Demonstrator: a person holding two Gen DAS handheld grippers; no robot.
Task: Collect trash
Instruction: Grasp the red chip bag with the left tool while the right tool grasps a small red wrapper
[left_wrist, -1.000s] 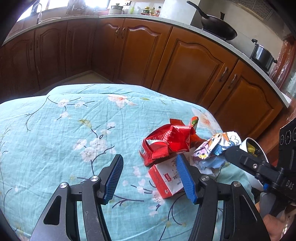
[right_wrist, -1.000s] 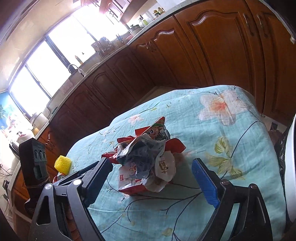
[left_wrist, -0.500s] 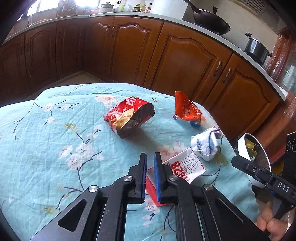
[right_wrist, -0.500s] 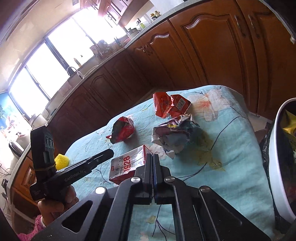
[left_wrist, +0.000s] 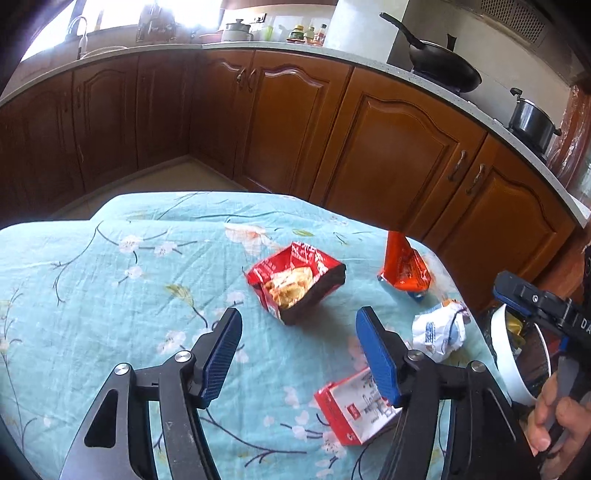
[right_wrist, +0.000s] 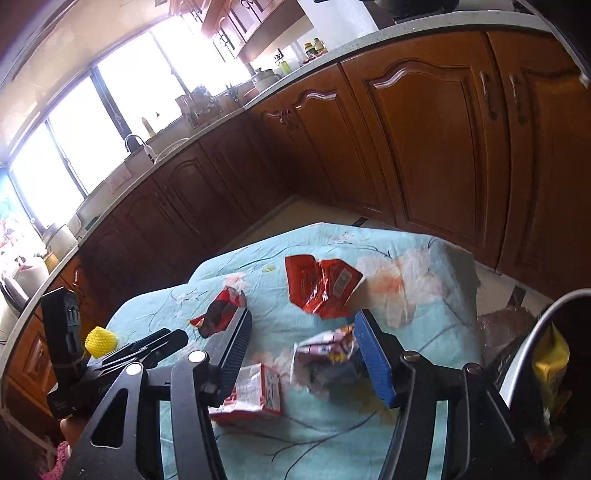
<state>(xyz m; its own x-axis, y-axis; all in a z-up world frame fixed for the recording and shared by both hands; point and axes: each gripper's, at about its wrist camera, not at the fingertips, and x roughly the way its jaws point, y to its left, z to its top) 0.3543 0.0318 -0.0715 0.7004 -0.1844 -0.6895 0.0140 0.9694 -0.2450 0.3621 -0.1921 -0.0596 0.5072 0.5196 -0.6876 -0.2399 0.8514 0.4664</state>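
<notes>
Trash lies spread on a teal flowered tablecloth (left_wrist: 110, 295). My left gripper (left_wrist: 299, 354) is empty and its jaws are opening. A red snack bag (left_wrist: 295, 284) lies just beyond its tips, and a red and white carton (left_wrist: 354, 410) lies under its right finger. An orange-red wrapper (left_wrist: 404, 267) and a crumpled white wrapper (left_wrist: 439, 332) lie further right. My right gripper (right_wrist: 304, 354) also has its jaws opening. The crumpled wrapper (right_wrist: 325, 350) shows between its fingers, lying on the cloth with no pad pressing it. The carton (right_wrist: 255, 391) is lower left of it.
A white-rimmed bin (right_wrist: 535, 332) with a dark liner and a yellow packet (right_wrist: 550, 358) inside stands off the table's right edge. A person's hand (left_wrist: 554, 424) holds the right gripper (left_wrist: 532, 299). Brown kitchen cabinets (left_wrist: 388, 147) run behind the table. A yellow ball (right_wrist: 99, 341) sits at left.
A second ago the trash lay in one heap between open grippers. Half a second ago both grippers were shut and the pieces lay apart. Both now stand open.
</notes>
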